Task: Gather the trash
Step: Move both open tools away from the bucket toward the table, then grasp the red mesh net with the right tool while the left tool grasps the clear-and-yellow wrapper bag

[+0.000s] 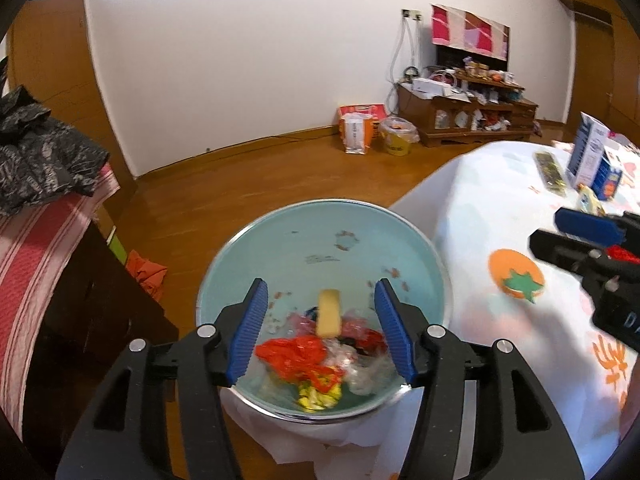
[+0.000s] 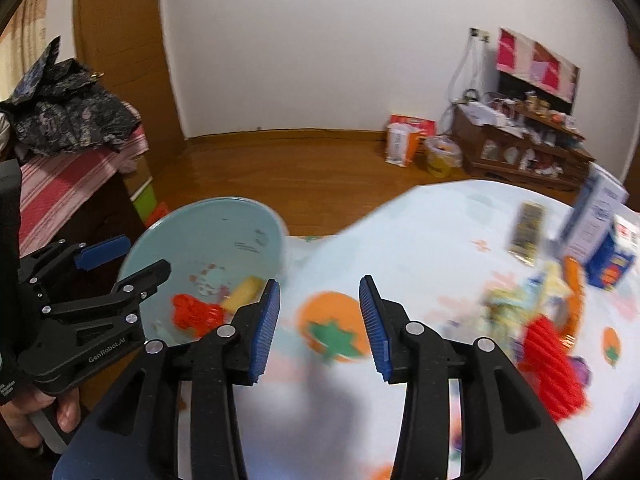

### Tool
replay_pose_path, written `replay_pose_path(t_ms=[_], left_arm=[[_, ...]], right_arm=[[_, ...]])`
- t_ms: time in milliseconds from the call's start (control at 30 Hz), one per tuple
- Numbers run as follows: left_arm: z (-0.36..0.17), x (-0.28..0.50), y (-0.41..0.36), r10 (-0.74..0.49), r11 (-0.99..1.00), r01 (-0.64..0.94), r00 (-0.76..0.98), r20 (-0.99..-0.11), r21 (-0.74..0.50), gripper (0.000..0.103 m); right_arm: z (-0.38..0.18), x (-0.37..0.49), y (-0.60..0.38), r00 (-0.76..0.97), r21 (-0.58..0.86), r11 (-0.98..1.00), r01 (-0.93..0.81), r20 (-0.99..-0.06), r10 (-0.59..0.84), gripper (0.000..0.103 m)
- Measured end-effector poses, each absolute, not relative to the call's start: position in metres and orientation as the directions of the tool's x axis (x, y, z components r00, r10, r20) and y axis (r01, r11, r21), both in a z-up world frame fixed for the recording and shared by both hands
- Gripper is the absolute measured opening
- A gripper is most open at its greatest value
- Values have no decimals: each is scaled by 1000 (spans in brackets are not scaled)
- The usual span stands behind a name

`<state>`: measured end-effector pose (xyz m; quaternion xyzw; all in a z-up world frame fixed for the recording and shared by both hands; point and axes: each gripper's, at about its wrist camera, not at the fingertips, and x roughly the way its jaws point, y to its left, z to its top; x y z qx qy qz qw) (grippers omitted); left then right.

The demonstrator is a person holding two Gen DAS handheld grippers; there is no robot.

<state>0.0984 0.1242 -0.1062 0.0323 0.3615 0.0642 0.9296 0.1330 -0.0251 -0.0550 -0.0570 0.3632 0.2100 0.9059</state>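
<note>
A light-blue bin (image 1: 304, 240) stands at the table's left edge and holds an orange net (image 1: 296, 354), a yellow sponge-like piece (image 1: 329, 312) and clear and yellow wrappers (image 1: 360, 372). My left gripper (image 1: 320, 328) is open and empty just above the bin's mouth. My right gripper (image 2: 319, 326) is open and empty over the tablecloth (image 2: 420, 240); it also shows in the left wrist view (image 1: 588, 240). A blurred pile of trash lies to its right: a red knitted piece (image 2: 552, 364), pale wrappers (image 2: 516, 304) and an orange strip (image 2: 574, 292).
A dark flat packet (image 2: 528, 232) and a blue-white carton (image 2: 600, 232) sit at the table's far right. A bed with a striped cover (image 1: 44, 248) and dark clothes stands left. A wooden floor, bags (image 1: 360, 128) and a low cabinet (image 1: 468, 112) lie beyond.
</note>
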Motion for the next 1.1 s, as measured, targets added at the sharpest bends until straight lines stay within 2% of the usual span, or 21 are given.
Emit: replay_pose_path(t_ms=[300, 433, 733, 800, 833, 967, 1100], left_arm=[[-117, 96, 68, 49, 993, 35, 733, -678, 109, 57], [-118, 99, 43, 19, 991, 75, 739, -673, 110, 63], [-123, 120, 11, -31, 988, 126, 725, -688, 88, 64], [-122, 123, 7, -34, 987, 131, 725, -687, 89, 64], [-121, 124, 6, -37, 987, 133, 726, -687, 88, 64], [-117, 127, 3, -49, 987, 140, 726, -686, 78, 64], [-109, 129, -2, -63, 987, 148, 730, -680, 67, 64]], right_arm=[[-48, 116, -147, 723, 17, 983, -184, -675, 147, 43], [-51, 113, -186, 724, 19, 995, -99, -684, 85, 43], [-78, 130, -171, 666, 28, 996, -85, -742, 77, 43], [-84, 134, -170, 652, 30, 996, -84, -754, 78, 37], [-87, 133, -170, 644, 35, 996, -85, -761, 82, 22], [-86, 130, -176, 647, 39, 995, -96, -757, 92, 19], [-63, 119, -190, 713, 57, 996, -75, -695, 93, 19]])
